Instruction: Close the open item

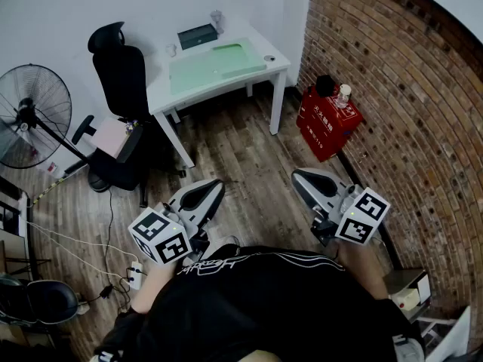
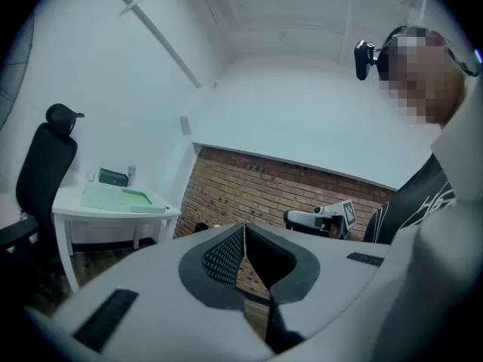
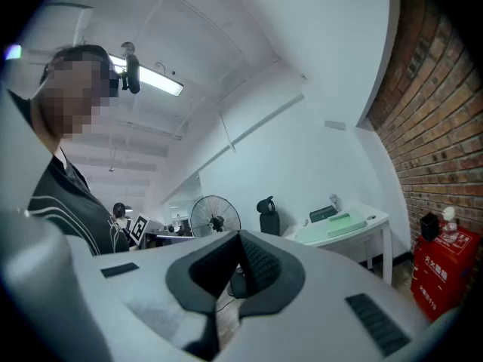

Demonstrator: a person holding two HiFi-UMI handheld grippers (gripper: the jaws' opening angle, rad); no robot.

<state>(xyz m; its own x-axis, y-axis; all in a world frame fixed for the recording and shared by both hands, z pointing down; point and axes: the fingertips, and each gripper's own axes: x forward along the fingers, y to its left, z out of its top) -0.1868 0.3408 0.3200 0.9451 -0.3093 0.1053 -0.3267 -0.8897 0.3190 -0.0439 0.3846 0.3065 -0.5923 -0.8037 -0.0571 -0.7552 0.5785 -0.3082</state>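
A white desk stands against the far wall with a pale green mat on it. At its back edge lies a dark green case, too small to tell whether it is open, with a clear cup beside it. My left gripper and right gripper are both shut and empty, held at waist height over the wooden floor, well short of the desk. The desk and the case lie to the left of the left gripper. They show beyond the right gripper as the desk and the case.
A black office chair stands left of the desk, with a standing fan further left. A red box with a bottle on top sits against the brick wall at the right. Cables and a power strip lie on the floor at my left.
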